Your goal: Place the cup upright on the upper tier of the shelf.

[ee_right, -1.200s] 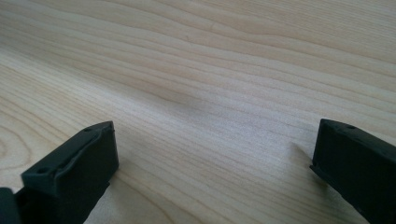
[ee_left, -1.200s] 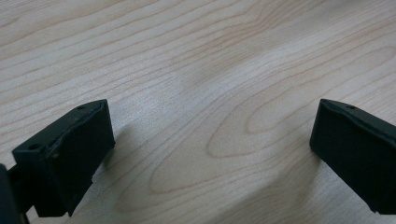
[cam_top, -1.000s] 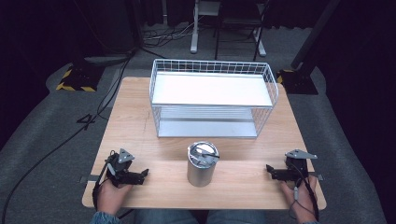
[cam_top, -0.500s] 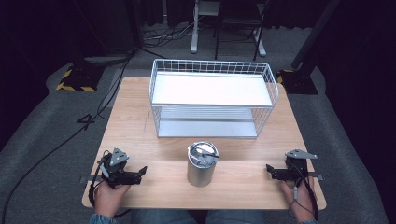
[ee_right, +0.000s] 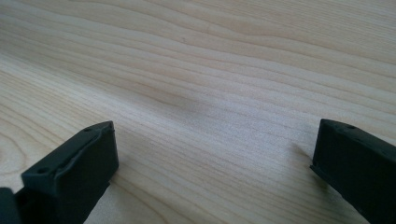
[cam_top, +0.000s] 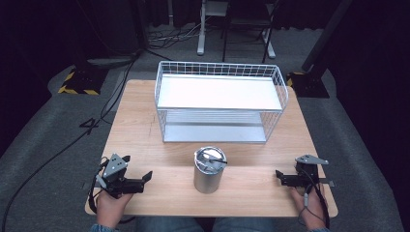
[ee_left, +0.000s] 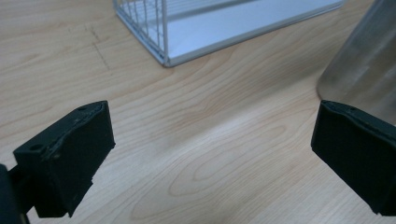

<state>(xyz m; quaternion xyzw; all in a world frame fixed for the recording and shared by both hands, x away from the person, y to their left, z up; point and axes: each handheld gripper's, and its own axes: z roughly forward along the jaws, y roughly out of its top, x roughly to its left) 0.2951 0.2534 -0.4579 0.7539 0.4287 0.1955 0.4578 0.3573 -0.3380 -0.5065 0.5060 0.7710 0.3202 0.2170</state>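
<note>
At the near-left corner of the bench [cam_top: 145, 111], left tool [cam_top: 140, 178] sits jaws spread wide, nothing between them, pointing right toward the metal canister [cam_top: 210, 170]; the left gripper view has the canister [ee_left: 366, 60] just beyond its right jaw. Right tool [cam_top: 281, 177] at near right: jaws also spread, empty, low over bare wood, pointing left at the canister. Canister stands upright at near centre between both tools, apart from each, just in front of the white wire basket [cam_top: 220, 102] at far centre.

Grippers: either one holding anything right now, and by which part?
Nothing is held. The left gripper and right gripper both stand open over bare wooden table; the lidded cylindrical metal canister stands untouched between them.
</note>
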